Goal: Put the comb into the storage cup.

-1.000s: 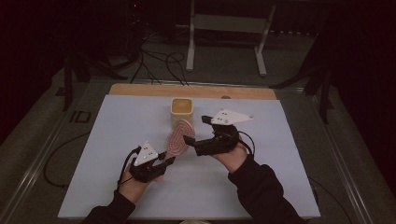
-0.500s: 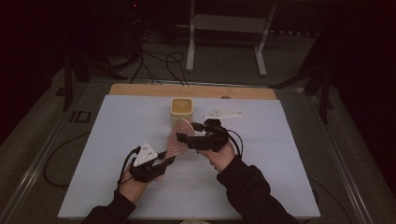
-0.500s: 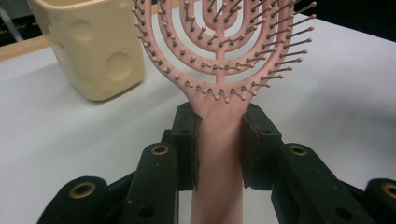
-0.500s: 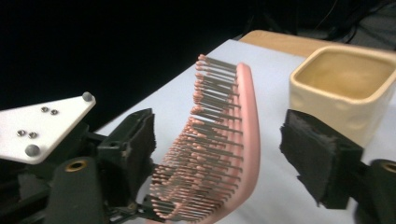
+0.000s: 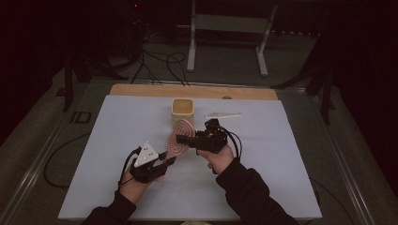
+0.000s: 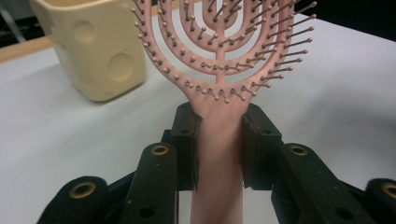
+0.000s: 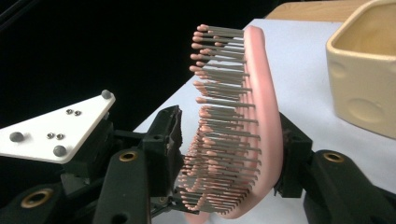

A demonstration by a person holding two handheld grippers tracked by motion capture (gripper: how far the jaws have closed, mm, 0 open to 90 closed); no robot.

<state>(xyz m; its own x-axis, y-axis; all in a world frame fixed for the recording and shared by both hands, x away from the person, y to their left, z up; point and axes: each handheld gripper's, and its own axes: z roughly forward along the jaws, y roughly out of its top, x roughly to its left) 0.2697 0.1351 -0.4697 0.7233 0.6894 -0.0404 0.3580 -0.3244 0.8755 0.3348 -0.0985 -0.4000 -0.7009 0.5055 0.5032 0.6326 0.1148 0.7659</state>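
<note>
No writing readable. Left gripper (image 6: 218,149) clamps the pink hairbrush (image 6: 219,70) handle — right gripper (image 7: 229,154), now swung in, straddles its head, contact unclear.

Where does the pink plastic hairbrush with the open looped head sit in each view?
High view: pink plastic hairbrush, table centre, between both grippers.
Left gripper view: centre, handle clamped in the jaws, bristled head rising to the top edge.
Right gripper view: centre, seen edge-on, head between the jaws.
Shared landmark: cream square cup just behind it.
</note>
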